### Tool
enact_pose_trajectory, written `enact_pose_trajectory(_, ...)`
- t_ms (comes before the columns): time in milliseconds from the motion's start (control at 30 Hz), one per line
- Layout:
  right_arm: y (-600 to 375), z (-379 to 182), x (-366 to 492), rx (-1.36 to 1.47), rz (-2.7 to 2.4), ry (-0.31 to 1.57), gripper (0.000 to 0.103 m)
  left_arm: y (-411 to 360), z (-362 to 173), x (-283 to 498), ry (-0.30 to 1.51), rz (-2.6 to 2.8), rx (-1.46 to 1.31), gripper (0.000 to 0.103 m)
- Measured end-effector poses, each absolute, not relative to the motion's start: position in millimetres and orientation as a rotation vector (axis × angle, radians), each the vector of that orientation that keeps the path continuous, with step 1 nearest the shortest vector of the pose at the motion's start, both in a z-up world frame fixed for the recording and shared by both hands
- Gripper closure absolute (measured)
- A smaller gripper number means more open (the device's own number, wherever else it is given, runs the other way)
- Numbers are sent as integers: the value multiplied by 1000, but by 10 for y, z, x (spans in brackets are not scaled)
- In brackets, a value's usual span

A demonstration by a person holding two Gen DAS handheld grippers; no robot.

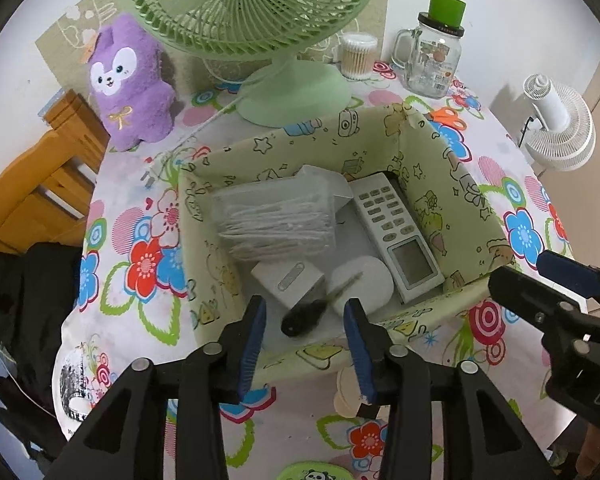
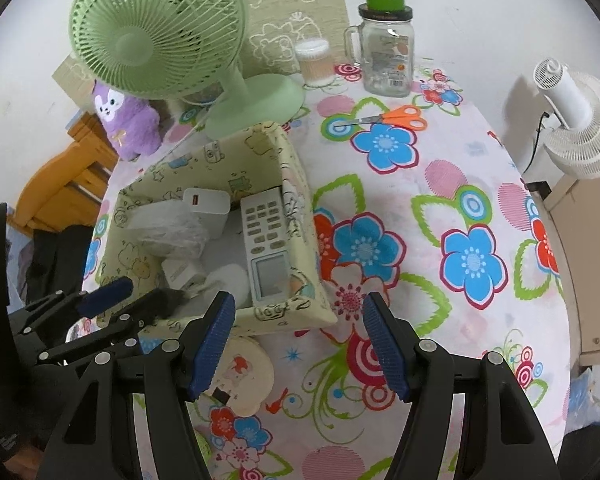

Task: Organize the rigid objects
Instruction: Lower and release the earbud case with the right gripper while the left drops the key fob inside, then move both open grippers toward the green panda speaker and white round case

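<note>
Fabric storage box (image 1: 452, 168) fills the left wrist view, set toward the back half of the flowered tabletop (image 1: 140, 312), just in front of the green desk fan (image 1: 260, 20). Inside lie a remote control (image 1: 396, 232), a clear case of cotton swabs (image 1: 276, 224), a white charger (image 1: 288, 280) and a white round thing I cannot name. A dark-handled tool (image 1: 304, 316) rests at the box's near wall, under the left hand-held gripper (image 1: 306, 320), whose pads stand apart and clear of it, likely just let go.

From the right wrist view, the right hand-held gripper (image 2: 300, 344) hangs over bare cloth beside the box, jaws apart and empty. Orange-handled scissors (image 2: 388, 118) lie near the far edge, by the glass mug jar (image 2: 388, 60), probably next to be boxed. A round cream coaster (image 2: 244, 372) sits by the near edge.
</note>
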State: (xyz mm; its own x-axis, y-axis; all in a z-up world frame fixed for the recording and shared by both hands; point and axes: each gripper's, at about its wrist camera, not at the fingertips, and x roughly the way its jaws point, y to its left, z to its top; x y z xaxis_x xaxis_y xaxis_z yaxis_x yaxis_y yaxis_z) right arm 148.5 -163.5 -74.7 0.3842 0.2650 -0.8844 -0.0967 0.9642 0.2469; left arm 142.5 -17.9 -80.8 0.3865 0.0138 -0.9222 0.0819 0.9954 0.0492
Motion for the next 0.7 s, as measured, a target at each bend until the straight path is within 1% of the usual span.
enact_pose_trajectory(67,-1609,-722,1464,159,237,1151,33,-153,-782,1398,1170,-39,83,50)
enact_pose_trajectory(167,-1567,-677,1426,145,242,1142,33,-108,-718,1336,1151,-33,71,39)
enact_pose_trajectory(267,-1541,-632,1374,133,241,1133,33,-75,-673,1264,1141,-34,63,32)
enact_pose_trajectory(700,-1402,-438,1120,93,250,1096,33,19,-455,931,1109,-32,38,23)
